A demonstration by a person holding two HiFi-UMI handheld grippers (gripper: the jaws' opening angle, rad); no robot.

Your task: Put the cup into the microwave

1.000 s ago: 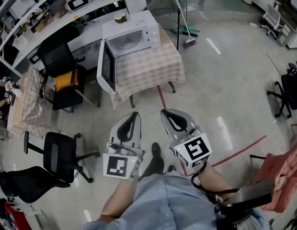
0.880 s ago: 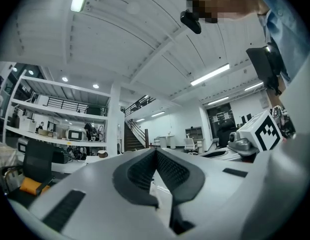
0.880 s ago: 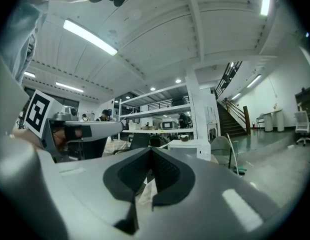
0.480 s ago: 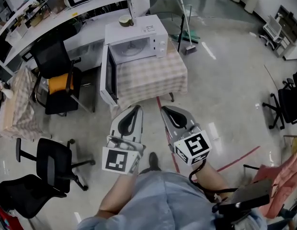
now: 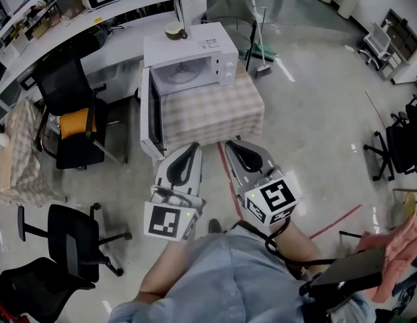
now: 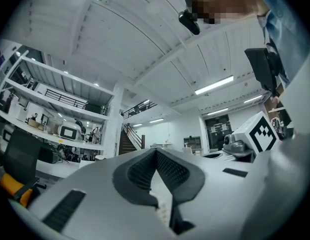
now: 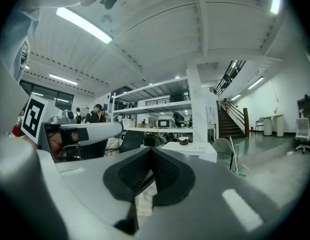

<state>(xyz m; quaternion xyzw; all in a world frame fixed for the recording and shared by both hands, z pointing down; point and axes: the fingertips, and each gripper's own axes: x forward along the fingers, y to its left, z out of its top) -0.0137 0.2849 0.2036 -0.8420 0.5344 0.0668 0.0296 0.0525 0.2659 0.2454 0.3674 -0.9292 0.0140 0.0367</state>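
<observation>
A white microwave [image 5: 195, 62] stands on a table [image 5: 215, 113] draped in checked cloth, its door [image 5: 149, 116] swung wide to the left. The cup [image 5: 173, 31] sits on the microwave's roof, near the back left corner. Nearer the camera, the left tongs [image 5: 192, 148] and right tongs [image 5: 231, 145] are held side by side, pointing toward the table, each with its jaws together, well apart from the cup. A black chair [image 5: 64, 86] stands left of the table, and a broom [image 5: 265, 64] leans behind it.
</observation>
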